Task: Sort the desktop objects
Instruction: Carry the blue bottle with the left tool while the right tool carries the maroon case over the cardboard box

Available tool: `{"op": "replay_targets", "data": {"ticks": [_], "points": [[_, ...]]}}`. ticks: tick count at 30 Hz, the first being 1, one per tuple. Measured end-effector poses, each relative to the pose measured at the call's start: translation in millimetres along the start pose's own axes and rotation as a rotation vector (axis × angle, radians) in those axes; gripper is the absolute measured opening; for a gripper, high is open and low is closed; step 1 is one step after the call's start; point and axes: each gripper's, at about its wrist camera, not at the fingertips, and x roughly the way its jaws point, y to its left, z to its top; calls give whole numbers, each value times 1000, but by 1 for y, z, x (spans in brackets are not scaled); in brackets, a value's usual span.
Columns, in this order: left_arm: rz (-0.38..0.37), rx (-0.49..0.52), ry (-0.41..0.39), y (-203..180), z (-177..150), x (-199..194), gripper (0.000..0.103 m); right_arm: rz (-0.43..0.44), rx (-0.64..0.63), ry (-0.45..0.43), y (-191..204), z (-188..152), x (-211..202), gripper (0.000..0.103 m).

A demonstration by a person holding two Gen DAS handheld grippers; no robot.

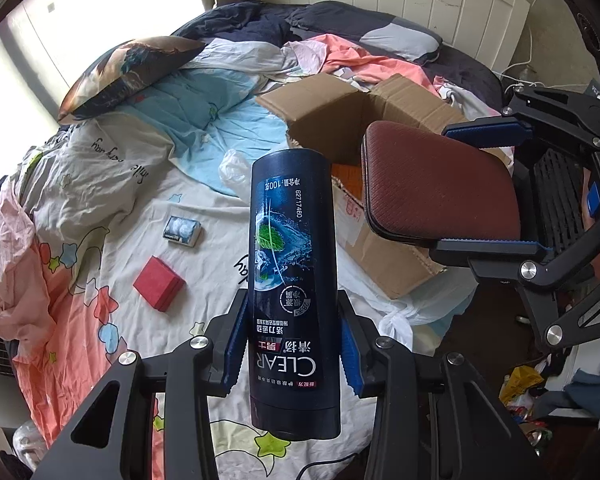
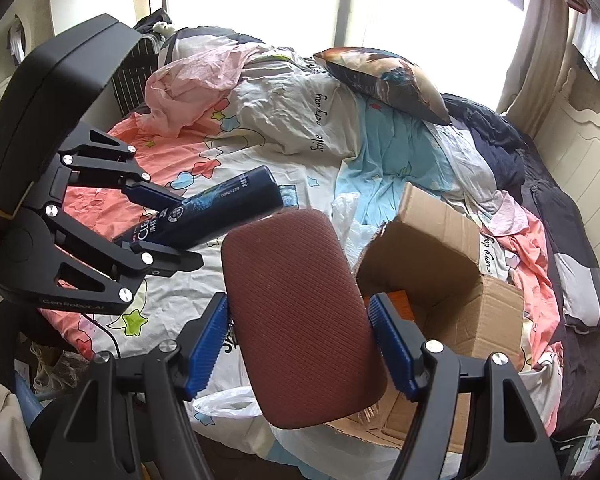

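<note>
Over the bed, nearest us: the left gripper (image 1: pixel 292 344) has its jaws clamped on the dark shampoo bottle (image 1: pixel 288 280), held clear of the quilt (image 1: pixel 100 184) with its cap end toward the camera.
Beside it, right side: the right gripper (image 2: pixel 300 344) has its jaws closed on the maroon case (image 2: pixel 296 312), which hangs at the near edge of the cardboard box (image 2: pixel 460 248).
Box: we see it open, flaps up, lying on the quilt; an orange thing shows inside, too hidden to name.
Farther on the quilt: a red box (image 1: pixel 159 283) and a small blue-and-white pack (image 1: pixel 182 231) lie loose, well apart from the cardboard box.
Step in hand: we judge both items are in carry, with the cardboard box the likely bin.
Next move: it calls for bringing the maroon case over the opening before the jaws part; the bottle needs clearance from the right gripper.
</note>
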Motion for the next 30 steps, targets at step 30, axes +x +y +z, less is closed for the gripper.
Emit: {"op": "replay_targets", "data": {"ticks": [30], "points": [[-66,80,-13,-85,96,60,41,-111,147,84,-99,-64,14,67]]}}
